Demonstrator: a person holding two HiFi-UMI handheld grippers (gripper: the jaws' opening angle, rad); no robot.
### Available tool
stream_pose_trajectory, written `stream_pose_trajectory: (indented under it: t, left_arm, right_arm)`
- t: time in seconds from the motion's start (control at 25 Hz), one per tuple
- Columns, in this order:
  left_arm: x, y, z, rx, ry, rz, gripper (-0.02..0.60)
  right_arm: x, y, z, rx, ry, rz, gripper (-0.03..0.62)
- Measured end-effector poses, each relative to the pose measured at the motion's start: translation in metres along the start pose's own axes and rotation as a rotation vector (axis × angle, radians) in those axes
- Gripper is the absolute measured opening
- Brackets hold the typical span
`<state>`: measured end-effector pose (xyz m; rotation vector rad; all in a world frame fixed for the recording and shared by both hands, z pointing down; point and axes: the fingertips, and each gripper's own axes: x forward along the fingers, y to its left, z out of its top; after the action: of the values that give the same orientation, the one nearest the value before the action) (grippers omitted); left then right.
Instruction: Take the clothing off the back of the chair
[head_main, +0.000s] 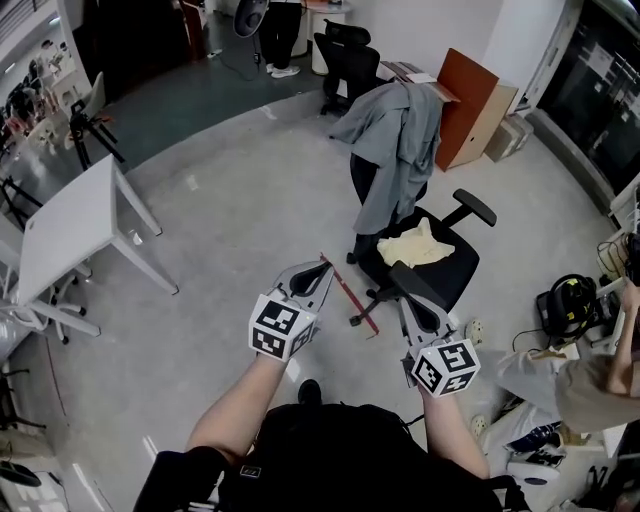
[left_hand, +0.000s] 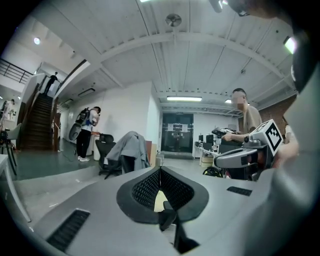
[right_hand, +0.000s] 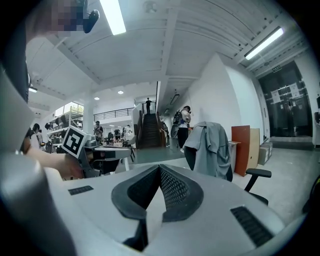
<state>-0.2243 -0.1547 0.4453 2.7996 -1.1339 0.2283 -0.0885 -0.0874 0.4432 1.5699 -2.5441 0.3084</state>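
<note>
A grey garment (head_main: 395, 140) hangs over the back of a black office chair (head_main: 455, 265), which has a pale yellow cloth (head_main: 415, 248) on its seat. Both grippers are held out short of the chair, apart from it. My left gripper (head_main: 322, 266) is shut and holds nothing; it sits left of the chair's base. My right gripper (head_main: 398, 278) is shut too and empty, near the seat's front edge. The garment (left_hand: 129, 147) shows far ahead of the left gripper (left_hand: 160, 170). From the right gripper (right_hand: 160, 167) the garment (right_hand: 210, 147) looks closer, ahead to the right.
A white table (head_main: 70, 230) stands at the left. A red stick (head_main: 350, 293) lies on the floor by the chair's base. Behind are a second black chair (head_main: 345, 60) and orange boards (head_main: 470, 105). A person (head_main: 590, 380) and cables (head_main: 570, 300) crowd the right.
</note>
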Motion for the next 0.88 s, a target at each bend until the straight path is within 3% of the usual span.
stream_pose_trajectory:
  t: [0.48,0.88]
  left_arm:
    - [0.069,0.029,-0.001,-0.009,0.04,-0.056,0.003]
    - [0.161,0.018,0.006,-0.008,0.09,-0.026,0.003]
  right_arm:
    - [0.049,-0.051,-0.002,0.034,0.039,-0.038,0.014]
    - [0.073,-0.145,-0.002,0.068,0.049,0.014,0.014]
